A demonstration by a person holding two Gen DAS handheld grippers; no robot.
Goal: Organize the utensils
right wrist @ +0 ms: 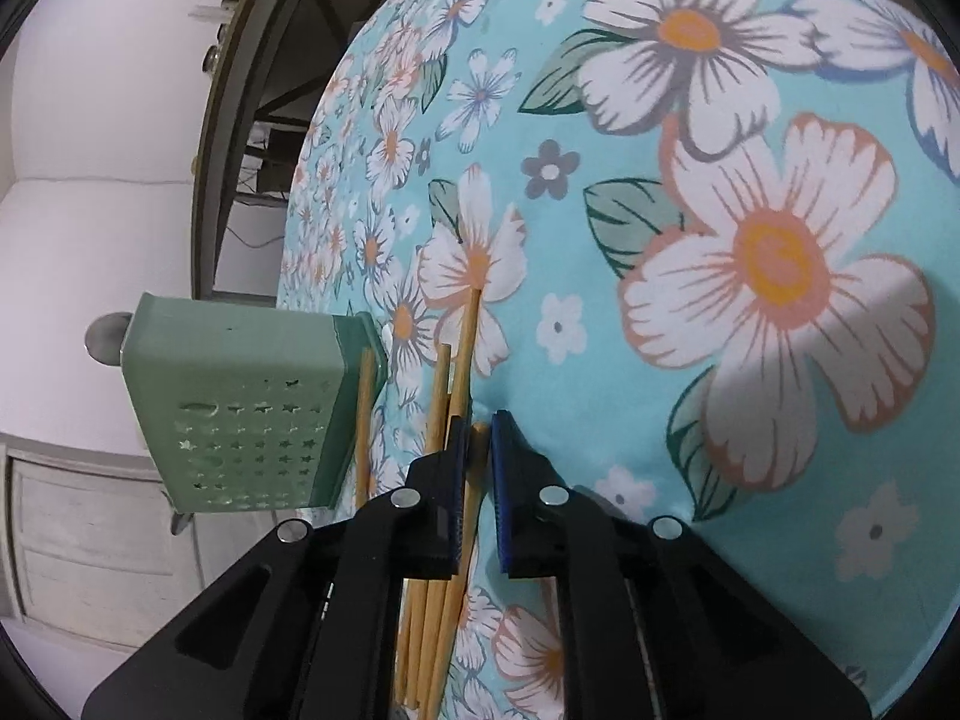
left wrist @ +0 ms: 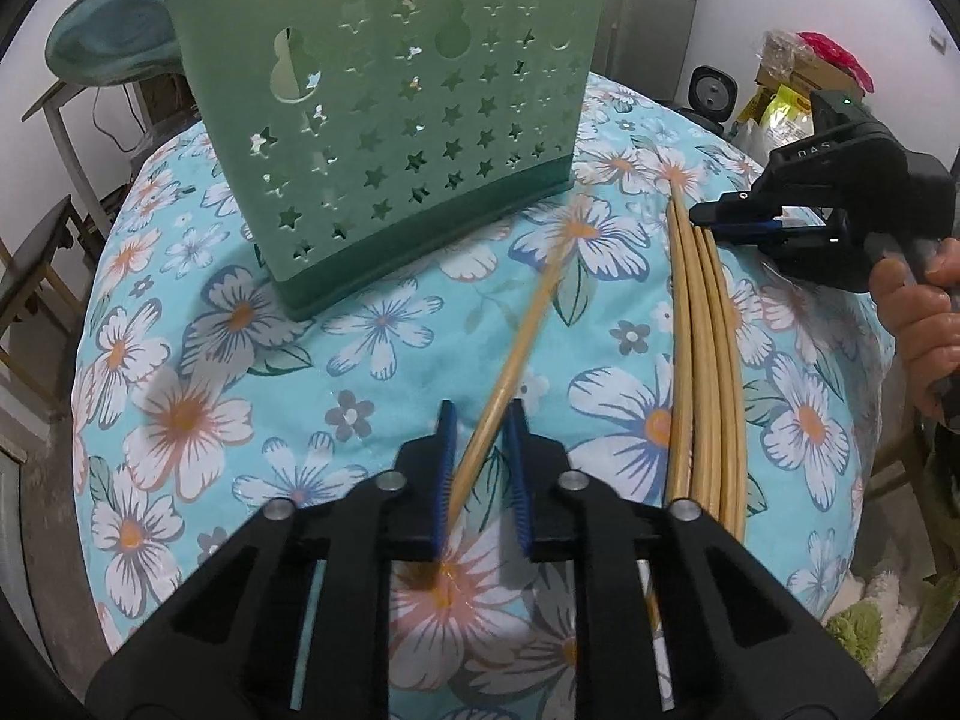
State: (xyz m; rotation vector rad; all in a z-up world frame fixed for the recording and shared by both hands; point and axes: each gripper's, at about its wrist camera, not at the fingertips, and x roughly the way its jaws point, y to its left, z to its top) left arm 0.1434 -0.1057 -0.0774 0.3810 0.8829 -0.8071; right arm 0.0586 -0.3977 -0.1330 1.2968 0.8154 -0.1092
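A green utensil holder (left wrist: 390, 120) with star-shaped holes stands upright at the far side of the flower-print tablecloth (left wrist: 198, 420). One bamboo chopstick (left wrist: 528, 324) lies slantwise in front of it. Its near end sits between the blue pads of my left gripper (left wrist: 482, 462), which stands narrowly open with a sliver of cloth showing on each side. A bundle of chopsticks (left wrist: 705, 360) lies to the right. My right gripper (left wrist: 699, 217) is at the bundle's far end. In the right wrist view the right gripper (right wrist: 478, 474) is shut on one chopstick (right wrist: 478, 450), beside the holder (right wrist: 240, 408).
A person's hand (left wrist: 924, 312) holds the right gripper's handle at the table's right edge. Beyond the far edge are a teal cushioned seat (left wrist: 108, 30), a small black device (left wrist: 714, 90) and bags (left wrist: 798, 72). A white cabinet (right wrist: 90, 540) stands past the cloth's edge.
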